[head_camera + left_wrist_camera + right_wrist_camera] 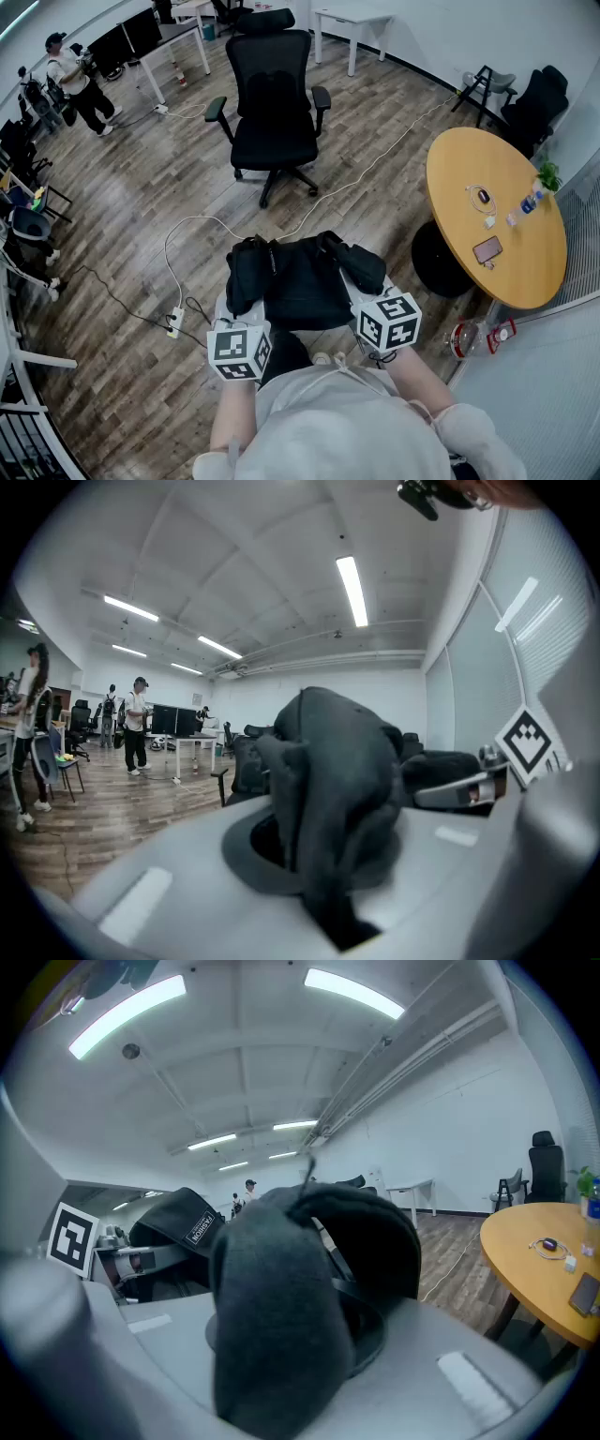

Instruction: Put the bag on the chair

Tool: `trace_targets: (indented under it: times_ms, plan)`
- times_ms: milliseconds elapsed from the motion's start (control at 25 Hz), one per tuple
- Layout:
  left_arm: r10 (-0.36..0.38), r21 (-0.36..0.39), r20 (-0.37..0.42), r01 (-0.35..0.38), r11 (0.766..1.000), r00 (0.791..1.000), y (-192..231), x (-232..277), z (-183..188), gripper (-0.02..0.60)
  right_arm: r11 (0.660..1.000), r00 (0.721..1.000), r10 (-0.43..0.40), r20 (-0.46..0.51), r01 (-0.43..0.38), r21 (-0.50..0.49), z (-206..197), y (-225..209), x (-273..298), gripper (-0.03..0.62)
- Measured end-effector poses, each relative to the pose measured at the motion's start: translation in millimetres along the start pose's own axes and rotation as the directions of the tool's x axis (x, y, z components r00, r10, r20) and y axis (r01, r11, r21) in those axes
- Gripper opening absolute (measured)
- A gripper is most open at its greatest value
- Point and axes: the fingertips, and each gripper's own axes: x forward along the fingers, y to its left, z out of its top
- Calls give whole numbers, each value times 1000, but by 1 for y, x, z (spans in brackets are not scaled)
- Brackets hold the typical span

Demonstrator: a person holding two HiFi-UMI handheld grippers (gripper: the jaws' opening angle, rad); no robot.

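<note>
Soft black bag [302, 281] hangs slumped in the air, well apart from the upright black chair [274, 103].

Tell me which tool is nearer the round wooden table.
Right. The right tool grips the bag at its end on the table's side. The left tool grips the bag's far end, with the bag between it and the table.

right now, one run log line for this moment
left tongs: shut on black fabric bag | right tongs: shut on same bag | black office chair: ahead, empty | bag: not on chair
</note>
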Motion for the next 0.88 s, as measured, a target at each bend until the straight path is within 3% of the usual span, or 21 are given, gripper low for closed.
trace_targets:
  times_ms: [480, 880]
  plan:
    - [-17, 2, -21, 17, 1000, 1000, 5, 14, -6, 31, 999, 1000, -18, -15, 19, 37, -6, -7, 11, 34]
    - [-46, -2, -35, 46, 999, 998, 40, 75, 7, 31, 996, 999, -40, -23, 41, 77, 19, -22, 71, 34]
